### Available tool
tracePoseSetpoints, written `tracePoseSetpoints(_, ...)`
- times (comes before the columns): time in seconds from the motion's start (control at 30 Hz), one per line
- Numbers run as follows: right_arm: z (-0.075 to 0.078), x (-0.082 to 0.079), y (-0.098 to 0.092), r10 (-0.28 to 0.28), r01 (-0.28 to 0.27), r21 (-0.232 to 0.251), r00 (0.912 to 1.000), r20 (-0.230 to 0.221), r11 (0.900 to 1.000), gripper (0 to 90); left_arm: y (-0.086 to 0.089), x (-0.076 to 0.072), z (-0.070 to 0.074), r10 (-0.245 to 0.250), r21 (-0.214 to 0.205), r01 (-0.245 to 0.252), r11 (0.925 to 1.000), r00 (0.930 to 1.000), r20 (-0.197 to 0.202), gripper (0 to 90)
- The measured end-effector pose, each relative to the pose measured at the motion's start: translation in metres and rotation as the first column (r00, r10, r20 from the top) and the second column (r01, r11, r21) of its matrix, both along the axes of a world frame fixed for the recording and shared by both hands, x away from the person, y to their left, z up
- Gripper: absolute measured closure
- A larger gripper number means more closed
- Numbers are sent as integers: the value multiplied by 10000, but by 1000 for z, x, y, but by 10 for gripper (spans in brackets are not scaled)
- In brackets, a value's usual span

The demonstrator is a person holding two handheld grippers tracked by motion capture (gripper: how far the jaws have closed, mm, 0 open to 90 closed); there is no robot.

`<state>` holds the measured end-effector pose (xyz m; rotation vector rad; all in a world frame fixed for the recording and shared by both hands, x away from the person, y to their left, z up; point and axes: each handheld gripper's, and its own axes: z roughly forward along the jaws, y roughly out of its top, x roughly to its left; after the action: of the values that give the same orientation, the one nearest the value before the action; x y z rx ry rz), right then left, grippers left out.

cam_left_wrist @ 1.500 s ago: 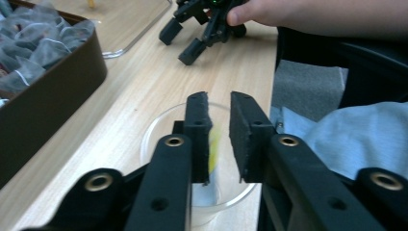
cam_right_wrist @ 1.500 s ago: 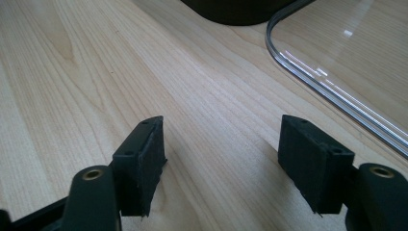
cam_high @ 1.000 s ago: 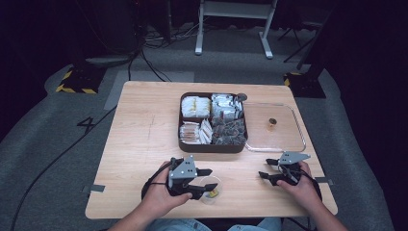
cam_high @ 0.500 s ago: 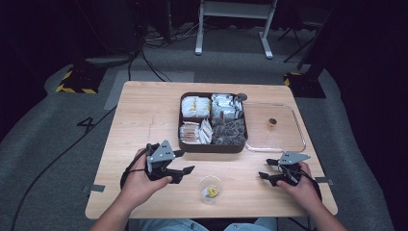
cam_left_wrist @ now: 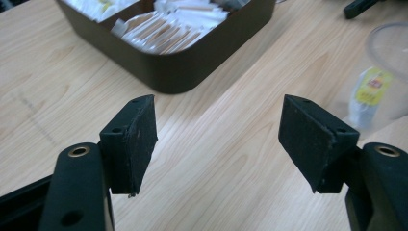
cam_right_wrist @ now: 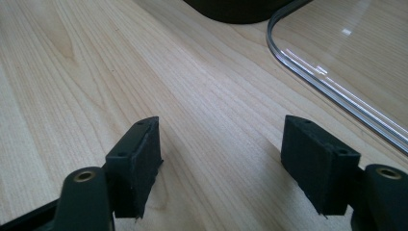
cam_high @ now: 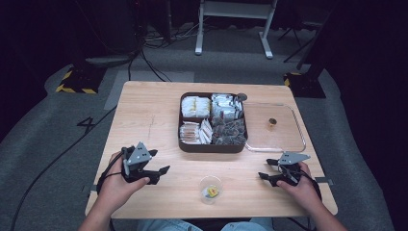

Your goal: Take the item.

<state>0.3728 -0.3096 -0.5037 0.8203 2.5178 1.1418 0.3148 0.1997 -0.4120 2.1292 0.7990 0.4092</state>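
— What sort of place is this?
— A lab or recording studio: dark surroundings, grey carpet (cam_high: 72, 115), cables (cam_high: 144, 62) trailing at eleven o'clock.
— Anything else?
— Yellow-black hazard tape (cam_high: 74, 89) at ten o'clock, a white stand (cam_high: 233, 24) at twelve, one lit wooden table (cam_high: 144, 120).

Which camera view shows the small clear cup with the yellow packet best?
The high view: the whole clear cup stands near the table's front edge, yellow packet inside. The left gripper view shows the cup closer but blurred and cut by the frame edge.
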Motion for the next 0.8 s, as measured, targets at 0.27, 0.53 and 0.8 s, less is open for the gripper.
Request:
tracePoseSetpoints(0.27, 0, 0, 0, 4, -4, -3, 10000, 5, 10000, 304, 26, 7, -20, 821, 230, -814, 9964, 9961, -312, 286)
tracePoseSetpoints(0.53, 0, 0, 0, 3, -3, -5, 10000, 7, 10000, 304, 38, 16, -44, 1712, 942, -1622, 9822, 9805, -960, 285)
tracePoseSetpoints(0.8, 0, 0, 0, 16, -16, 5, 10000, -8, 10000, 303, 45, 13, -63, 2009, 1569, -1778, 9715, 9686, -1465, 282)
